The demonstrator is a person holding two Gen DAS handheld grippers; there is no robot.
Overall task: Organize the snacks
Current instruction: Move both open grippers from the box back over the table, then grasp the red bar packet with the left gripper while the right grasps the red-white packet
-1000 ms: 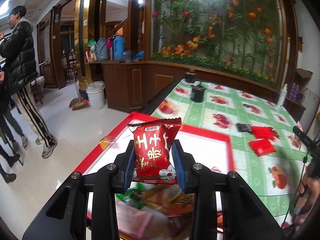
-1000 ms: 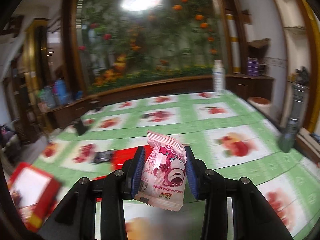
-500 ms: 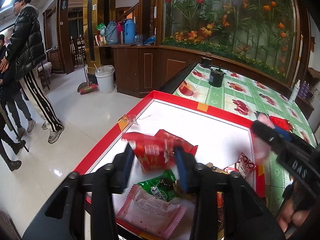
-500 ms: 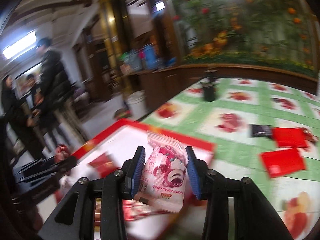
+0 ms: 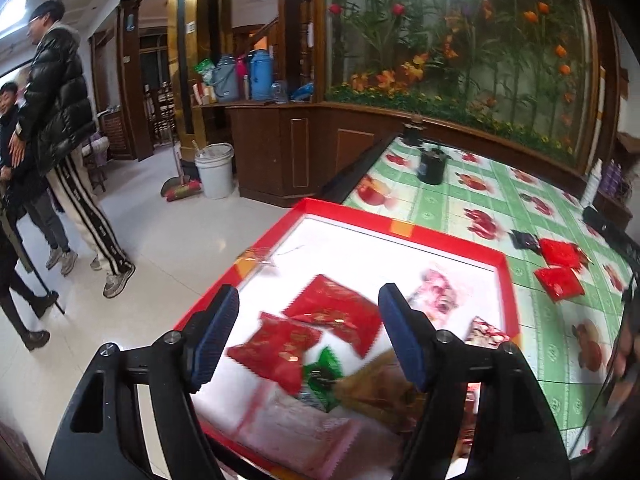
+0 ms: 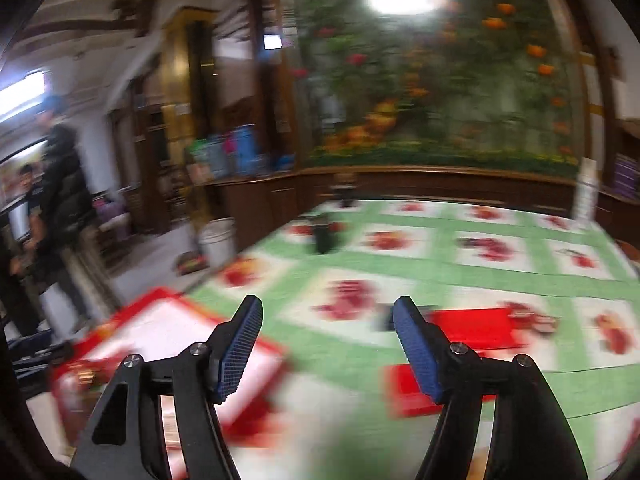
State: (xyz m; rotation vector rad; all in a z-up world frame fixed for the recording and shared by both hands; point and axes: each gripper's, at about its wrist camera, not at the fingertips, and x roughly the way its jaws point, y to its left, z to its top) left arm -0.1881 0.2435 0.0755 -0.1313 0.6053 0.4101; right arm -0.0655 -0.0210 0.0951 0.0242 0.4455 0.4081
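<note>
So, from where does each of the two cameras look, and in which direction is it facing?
Left wrist: sits on the left gripper, looks down past its opening, empty jaws into the red-rimmed tray of snack packets, with the green tablecloth beyond; only the gripper's black frame and blue pads show.
Right wrist: sits on the right gripper, looks across the tablecloth toward the flower wall, blurred; its jaws are opening, nothing between them.
Shared: tray, tablecloth, red packets on it, white bucket, flower wall, bystanders.

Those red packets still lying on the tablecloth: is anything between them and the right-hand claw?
Nothing visible. The right gripper, jaws opening and empty, faces the red packets across bare tablecloth; the view is blurred.
</note>
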